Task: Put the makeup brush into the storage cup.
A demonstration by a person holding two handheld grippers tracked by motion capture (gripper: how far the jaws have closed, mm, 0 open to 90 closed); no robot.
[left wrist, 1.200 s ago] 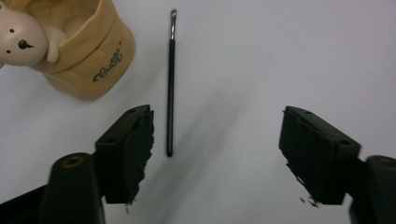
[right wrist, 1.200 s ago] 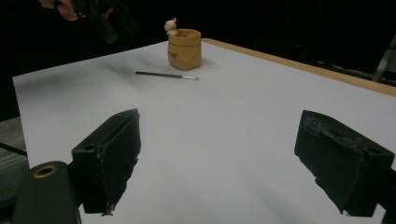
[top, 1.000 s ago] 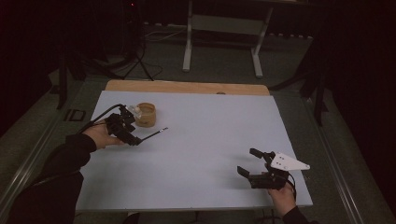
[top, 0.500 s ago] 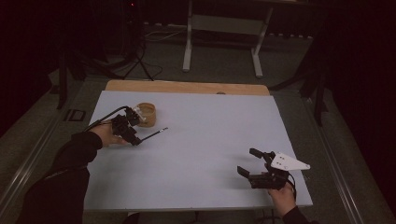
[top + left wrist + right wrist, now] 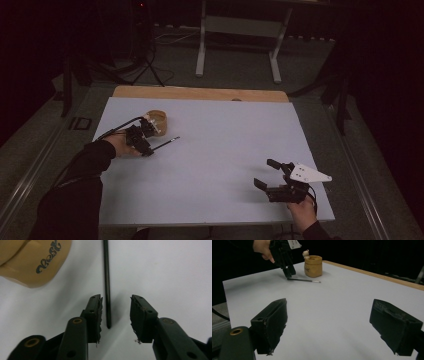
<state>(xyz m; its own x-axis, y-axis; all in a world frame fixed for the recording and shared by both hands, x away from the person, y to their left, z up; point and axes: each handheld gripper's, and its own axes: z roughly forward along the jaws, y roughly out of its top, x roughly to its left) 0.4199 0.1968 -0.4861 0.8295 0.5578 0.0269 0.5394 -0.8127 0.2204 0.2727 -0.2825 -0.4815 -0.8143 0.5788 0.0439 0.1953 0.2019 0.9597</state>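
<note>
**Left gripper over thin black rod, right gripper idle near front edge**

The left gripper (image 5: 145, 145) is being held low over the white table (image 5: 225, 145), at its far-left part. Its jaws are being kept apart, with nothing clamped between them. In the left gripper view, the thin black rod (image 5: 107, 282) is being seen lying flat on the table, its near end sitting between the two jaws (image 5: 115, 315), closer to the left one; touching cannot be told. In the high view the rod (image 5: 166, 143) is being shown running out from the gripper's tips toward the table's middle, lying at a slant. A light tip is being seen on the rod's far end in the right gripper view (image 5: 304, 280).

The tan cup (image 5: 157, 121) is being seen standing upright just beyond the left gripper, near the rod but apart from it. Dark lettering is being shown on its side in the left gripper view (image 5: 32, 260). A small bear figure (image 5: 306, 253) is being seen at its rim in the right gripper view.

The right gripper (image 5: 272, 176) is being held by a hand (image 5: 301, 212) near the front-right edge of the table, well apart from the rod and cup. Its jaws are being kept wide apart and empty, as seen in the right gripper view (image 5: 328, 325). The wooden strip (image 5: 200, 93) is being seen along the table's far edge.
</note>
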